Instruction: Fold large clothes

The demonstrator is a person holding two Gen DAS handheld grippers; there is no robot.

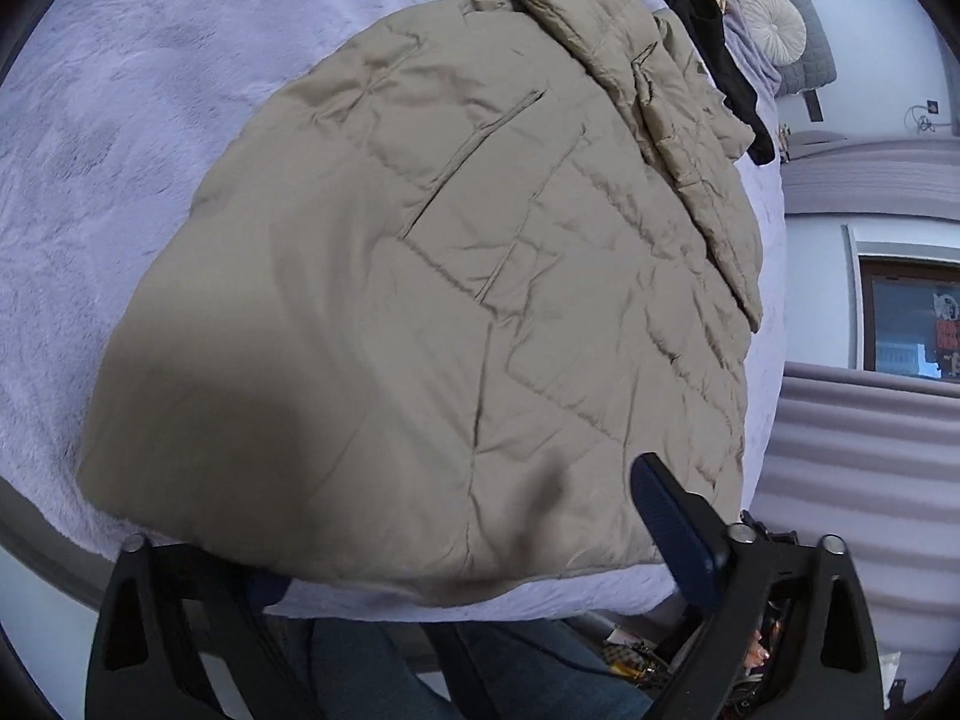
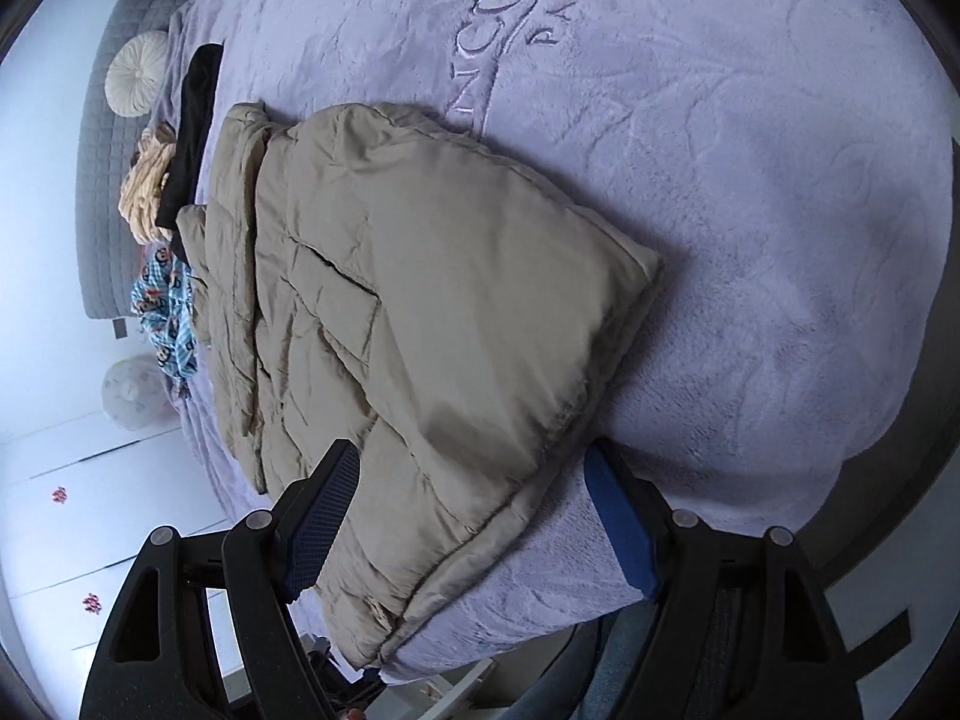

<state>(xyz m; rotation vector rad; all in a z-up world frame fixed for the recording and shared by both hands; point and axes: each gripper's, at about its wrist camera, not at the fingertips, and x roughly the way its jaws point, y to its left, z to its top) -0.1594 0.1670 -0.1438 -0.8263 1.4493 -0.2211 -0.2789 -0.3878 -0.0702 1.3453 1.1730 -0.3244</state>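
While both claws hang at the near bed edge, neither has a grip yet. Right claw [image 2: 471,516] spread wide, jaws straddling the near hem of the jacket [image 2: 420,312], left pad on top of the fabric, right pad on the blanket [image 2: 750,240] just beside the hem. Left claw [image 1: 456,540] also looks wide: one blue pad shows over the jacket's near right corner, the other jaw is hidden behind the hem, so contact there cannot be told.

Jacket: beige quilted puffer, lies flat on the lilac fleece blanket covering the bed, already doubled over, hem toward the claws, collar end far. Judged light, soft, puffy, springy; the smooth shell likely slips, and the layers may slide apart or puff back open. Best hold looks like the stitched hem seam or corners, pinching all layers together, not the bulging middle.

Farther off, touching the collar end: a black garment [image 2: 195,132], a peach cloth [image 2: 147,186], a blue patterned cloth [image 2: 165,312]. Beyond them, a round cream cushion [image 2: 137,75] against the grey headboard [image 2: 99,180].
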